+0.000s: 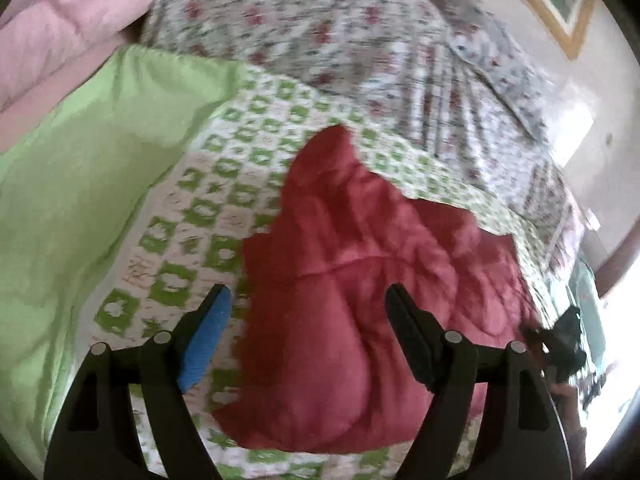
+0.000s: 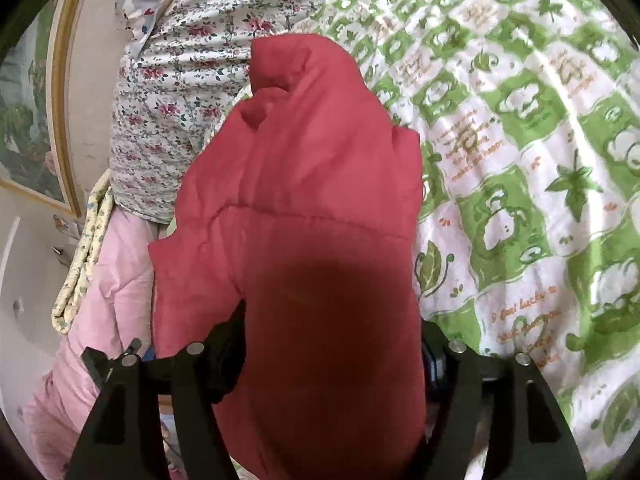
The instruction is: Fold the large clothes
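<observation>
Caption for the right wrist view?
Right gripper clasping a bulky red jacket over a green-checked quilt.

Red jacket (image 2: pixel 304 208); green-white checked quilt (image 2: pixel 520 120); floral sheet (image 1: pixel 320 24)

A bed covered by a white quilted cotton spread with green checked cartoon print (image 1: pixel 224 184) (image 2: pixel 520 128). On it lies a crumpled red padded garment (image 1: pixel 352 248) (image 2: pixel 312 208), directly ahead of both tongs. Beyond the garment rests a bulky white quilt with small red floral print (image 1: pixel 320 36) (image 2: pixel 188 92). Left of the left tongs lies a plain light-green fabric (image 1: pixel 80 168).
</observation>
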A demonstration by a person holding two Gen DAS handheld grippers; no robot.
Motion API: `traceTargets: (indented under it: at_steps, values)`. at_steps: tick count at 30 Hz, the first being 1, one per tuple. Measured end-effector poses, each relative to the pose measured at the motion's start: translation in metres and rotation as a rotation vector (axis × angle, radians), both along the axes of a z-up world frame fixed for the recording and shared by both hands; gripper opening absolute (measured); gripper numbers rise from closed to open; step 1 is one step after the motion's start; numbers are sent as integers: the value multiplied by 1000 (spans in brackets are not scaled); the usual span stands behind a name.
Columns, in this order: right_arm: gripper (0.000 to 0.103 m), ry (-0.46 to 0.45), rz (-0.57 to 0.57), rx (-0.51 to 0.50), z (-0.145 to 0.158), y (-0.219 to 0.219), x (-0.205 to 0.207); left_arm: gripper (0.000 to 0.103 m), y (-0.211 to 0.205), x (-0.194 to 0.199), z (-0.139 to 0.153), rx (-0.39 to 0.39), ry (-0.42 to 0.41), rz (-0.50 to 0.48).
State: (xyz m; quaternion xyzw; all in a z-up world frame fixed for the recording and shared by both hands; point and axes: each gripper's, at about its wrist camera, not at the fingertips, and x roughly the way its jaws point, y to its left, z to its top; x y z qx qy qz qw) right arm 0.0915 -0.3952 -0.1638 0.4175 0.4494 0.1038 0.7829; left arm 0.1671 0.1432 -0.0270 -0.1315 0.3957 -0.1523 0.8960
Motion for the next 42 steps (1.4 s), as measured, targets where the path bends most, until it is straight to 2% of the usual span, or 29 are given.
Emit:
traceTargets:
  at_steps: [4, 7, 11, 14, 17, 21, 26, 30, 36, 42]
  values:
    - [75, -5, -28, -76, 19, -3, -10, 79, -39, -11, 14, 12, -26, -98]
    - [75, -10, -79, -155, 38, -7, -22, 79, -70, -15, 15, 55, -25, -158]
    - [75, -106, -174, -315, 85, -5, -46, 79, -100, -22, 7, 84, -4, -218]
    - [75, -198, -155, -430, 118, 17, -53, 79, -115, -26, 2, 117, 4, -238]
    - [79, -260, -79, -517, 135, 55, -48, 79, -124, -28, -3, 139, 9, -253]
    - [80, -273, 92, -607, 126, 115, -20, 79, -131, -21, -16, 160, 37, -255]
    - [80, -230, 174, -670, 101, 152, 13, 79, -138, -6, -36, 218, 61, -244]
    - [80, -178, 179, -721, 83, 157, 34, 80, -140, 7, -43, 227, 86, -223]
    - [80, -90, 145, -791, 60, 142, 62, 80, -147, 16, -46, 261, 103, -192]
    - [81, -43, 90, -734, 42, 117, 85, 81, -153, 24, -45, 286, 111, -191]
